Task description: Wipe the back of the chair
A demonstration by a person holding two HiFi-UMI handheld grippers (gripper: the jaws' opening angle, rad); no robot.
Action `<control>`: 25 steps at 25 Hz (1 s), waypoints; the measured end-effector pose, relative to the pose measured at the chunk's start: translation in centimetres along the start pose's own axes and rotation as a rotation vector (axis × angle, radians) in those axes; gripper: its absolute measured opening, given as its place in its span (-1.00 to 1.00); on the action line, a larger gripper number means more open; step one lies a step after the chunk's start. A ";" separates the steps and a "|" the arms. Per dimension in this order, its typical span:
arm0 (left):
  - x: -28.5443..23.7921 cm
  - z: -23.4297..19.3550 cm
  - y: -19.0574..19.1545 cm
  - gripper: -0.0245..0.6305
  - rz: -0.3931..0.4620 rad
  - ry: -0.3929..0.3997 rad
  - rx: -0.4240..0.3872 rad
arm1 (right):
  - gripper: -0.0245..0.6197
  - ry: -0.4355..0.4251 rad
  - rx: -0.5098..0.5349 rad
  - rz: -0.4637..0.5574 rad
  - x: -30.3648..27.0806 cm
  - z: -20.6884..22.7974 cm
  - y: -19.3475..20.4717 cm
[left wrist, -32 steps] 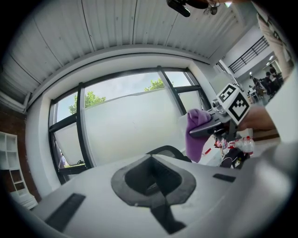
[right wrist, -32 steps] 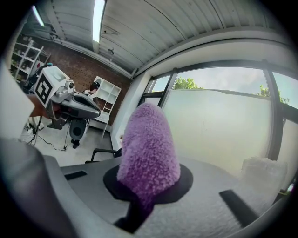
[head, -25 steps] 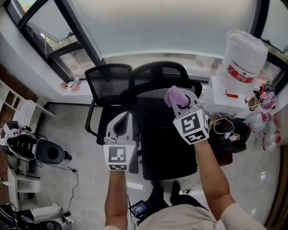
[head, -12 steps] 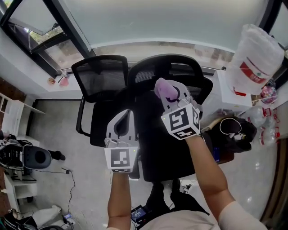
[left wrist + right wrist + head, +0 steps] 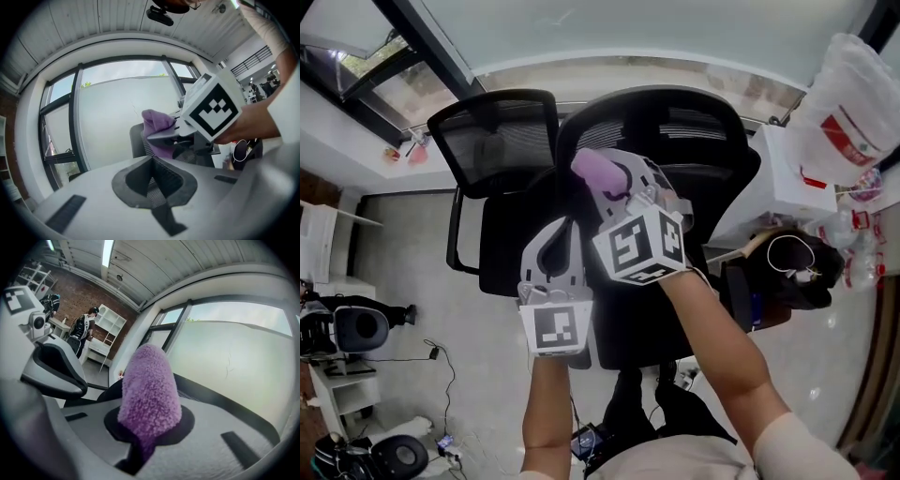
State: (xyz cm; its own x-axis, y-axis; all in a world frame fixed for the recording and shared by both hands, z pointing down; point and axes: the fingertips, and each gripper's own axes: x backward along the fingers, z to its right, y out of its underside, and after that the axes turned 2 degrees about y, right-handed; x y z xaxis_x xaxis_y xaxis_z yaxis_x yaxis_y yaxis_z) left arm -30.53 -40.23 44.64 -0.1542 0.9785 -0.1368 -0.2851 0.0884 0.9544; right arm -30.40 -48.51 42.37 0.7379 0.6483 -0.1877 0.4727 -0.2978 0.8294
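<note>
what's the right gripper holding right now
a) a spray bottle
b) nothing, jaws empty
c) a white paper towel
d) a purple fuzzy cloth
D: in the right gripper view the purple fuzzy cloth stands clamped between the jaws of the right gripper, and the head view shows it sticking out of that gripper's tip over the black chair.
</note>
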 end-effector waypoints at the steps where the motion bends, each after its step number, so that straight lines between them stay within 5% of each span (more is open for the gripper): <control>1: -0.3 0.1 0.3 -0.91 -0.002 -0.001 0.002 | -0.85 0.002 0.004 0.008 0.0 0.0 0.0; 6: -1.5 0.9 1.0 -0.91 -0.002 0.008 -0.008 | -0.85 0.046 0.033 -0.043 1.1 2.4 2.8; 14: -3.6 3.8 -0.1 -0.91 0.019 0.019 -0.004 | -0.85 0.324 -0.086 -0.146 10.3 14.6 10.4; 25: -3.8 4.8 0.8 -0.91 0.009 0.027 -0.026 | -0.85 0.321 -0.104 -0.126 9.2 13.0 10.1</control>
State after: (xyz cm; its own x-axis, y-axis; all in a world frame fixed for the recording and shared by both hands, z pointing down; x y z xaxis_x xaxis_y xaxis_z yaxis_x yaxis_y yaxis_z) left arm -25.64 -42.94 47.16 -0.1823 0.9738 -0.1358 -0.3076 0.0747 0.9486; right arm -12.52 -54.65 42.20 0.4800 0.8675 -0.1308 0.4870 -0.1394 0.8622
